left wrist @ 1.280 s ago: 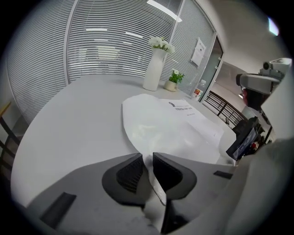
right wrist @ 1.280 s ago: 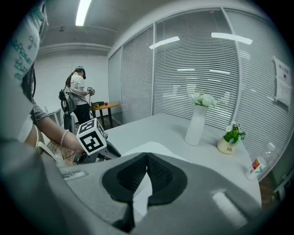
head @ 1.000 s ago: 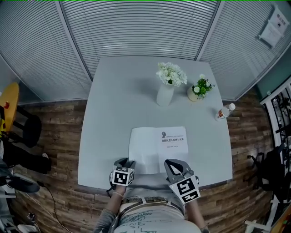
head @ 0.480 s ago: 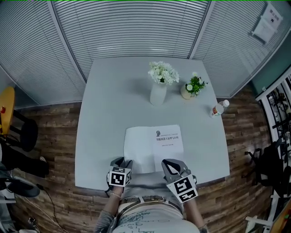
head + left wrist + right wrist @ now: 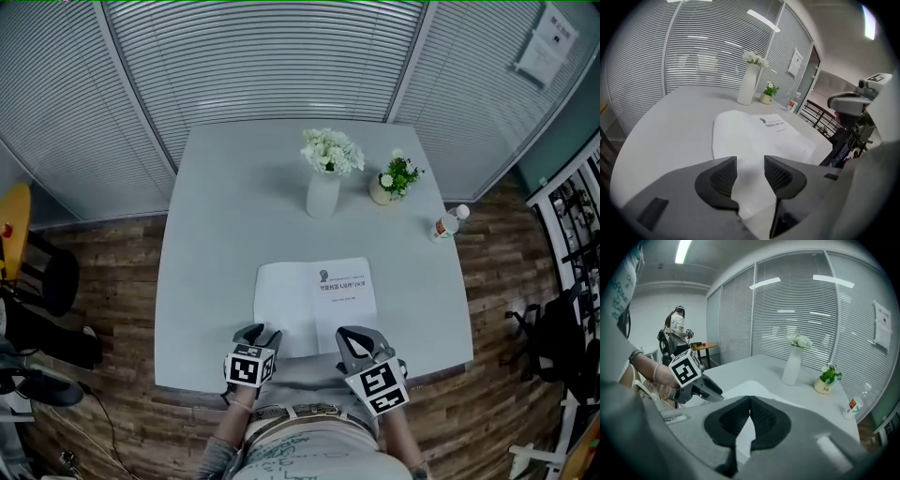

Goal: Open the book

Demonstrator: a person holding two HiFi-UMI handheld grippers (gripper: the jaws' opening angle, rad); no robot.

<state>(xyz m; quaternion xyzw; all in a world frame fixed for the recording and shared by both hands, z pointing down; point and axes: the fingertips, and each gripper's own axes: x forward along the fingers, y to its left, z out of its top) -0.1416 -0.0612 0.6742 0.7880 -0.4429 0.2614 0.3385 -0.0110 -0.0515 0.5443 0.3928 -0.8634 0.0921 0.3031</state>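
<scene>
The book [image 5: 314, 292] lies open and flat on the white table [image 5: 216, 234], with print on its right page. My left gripper [image 5: 258, 334] hovers over the near edge of the left page. Its jaws have just been opening and stand apart in the left gripper view [image 5: 750, 168]. The white page [image 5: 754, 133] shows through the gap, and the pads do not press on it. My right gripper [image 5: 357, 336] sits over the near edge of the right page. In the right gripper view [image 5: 750, 401] its tips touch, with nothing held.
A white vase of white flowers [image 5: 323, 178], a small potted plant [image 5: 394, 178] and a bottle [image 5: 448, 223] stand at the table's far side. The table's near edge runs just below both grippers. A person [image 5: 677, 333] stands far off to the left.
The left gripper has shifted slightly over the book's near edge. The book stays open and flat, and the right gripper has kept still.
</scene>
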